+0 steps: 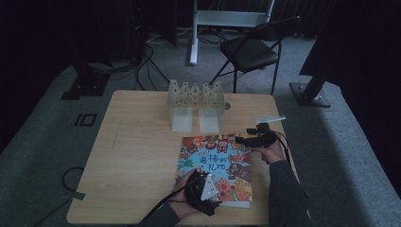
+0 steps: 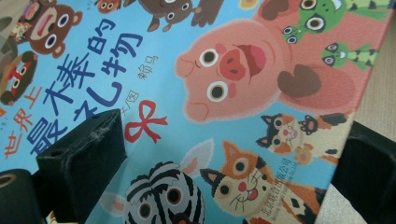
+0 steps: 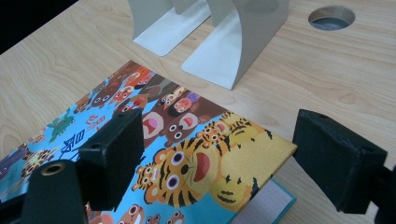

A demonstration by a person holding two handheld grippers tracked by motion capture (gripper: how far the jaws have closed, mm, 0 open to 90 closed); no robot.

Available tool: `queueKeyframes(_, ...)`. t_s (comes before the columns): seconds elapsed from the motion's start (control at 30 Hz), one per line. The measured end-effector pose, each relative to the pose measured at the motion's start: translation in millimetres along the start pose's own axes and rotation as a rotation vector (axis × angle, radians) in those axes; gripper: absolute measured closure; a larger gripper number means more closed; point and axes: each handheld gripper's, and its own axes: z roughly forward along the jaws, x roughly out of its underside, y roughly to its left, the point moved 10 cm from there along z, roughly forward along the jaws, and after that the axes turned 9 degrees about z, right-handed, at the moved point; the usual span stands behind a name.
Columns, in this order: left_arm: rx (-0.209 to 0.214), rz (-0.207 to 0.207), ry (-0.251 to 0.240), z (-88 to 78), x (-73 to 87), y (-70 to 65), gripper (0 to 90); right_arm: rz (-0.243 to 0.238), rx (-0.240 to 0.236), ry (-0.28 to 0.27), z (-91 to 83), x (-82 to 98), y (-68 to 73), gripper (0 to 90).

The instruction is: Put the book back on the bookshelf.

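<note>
- High view: picture book (image 1: 215,168) lies flat on table (image 1: 137,156), long axis running 12 to 6.
- I keep right gripper (image 3: 219,156) wide open astride its lifted cover corner.
- Left gripper (image 2: 229,163), gaping and empty, straddles the near edge.

High view looks forward-down from above the table (image 1: 137,156); both gripper views sit close, apparently sharing the picture book (image 1: 215,165).

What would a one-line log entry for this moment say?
left gripper: open, over picture book near corner | right gripper: open, straddling far corner | book flat on table | bookends behind
</note>
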Motion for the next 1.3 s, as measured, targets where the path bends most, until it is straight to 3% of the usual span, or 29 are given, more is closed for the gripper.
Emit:
queueKeyframes(0.1,-0.003,-0.002,-0.016,-4.5,-1.8,2.3,3.9,0.011,0.016,0.042,5.4,6.1,-3.4,22.1)
queueKeyframes(0.23,-0.002,0.007,-0.014,-3.9,-1.5,1.1,4.9,0.036,-0.042,0.059,8.8,7.8,2.7,33.2)
queueKeyframes(0.33,0.003,0.002,-0.023,-4.6,-2.2,1.0,5.4,0.05,-0.068,0.077,10.1,7.1,6.7,36.4)
queueKeyframes(0.6,0.009,-0.015,-0.041,-8.9,-2.3,3.7,5.8,0.097,-0.133,0.036,1.1,-4.9,13.0,52.4)
queueKeyframes(0.8,-0.012,-0.02,-0.038,-13.2,2.8,7.8,6.6,0.083,-0.162,0.009,-4.7,-14.2,21.8,59.1)
queueKeyframes(0.87,-0.009,-0.038,-0.053,-18.5,5.1,10.2,6.6,0.061,-0.17,-0.005,-8.9,-20.0,29.5,61.5)
queueKeyframes(0.97,-0.008,-0.042,-0.05,-22.9,9.2,10.6,6.6,0.043,-0.159,-0.003,-11.6,-24.3,35.2,61.8)
queueKeyframes(1.13,0.055,-0.112,-0.079,-34.5,19.8,11.9,6.6,0.019,-0.135,-0.008,-15.8,-29.2,42.7,62.4)
queueKeyframes(1.3,0.065,-0.118,-0.07,-44.7,31.9,13.4,6.6,-0.003,-0.113,-0.03,-21.8,-34.8,52.8,63.3)
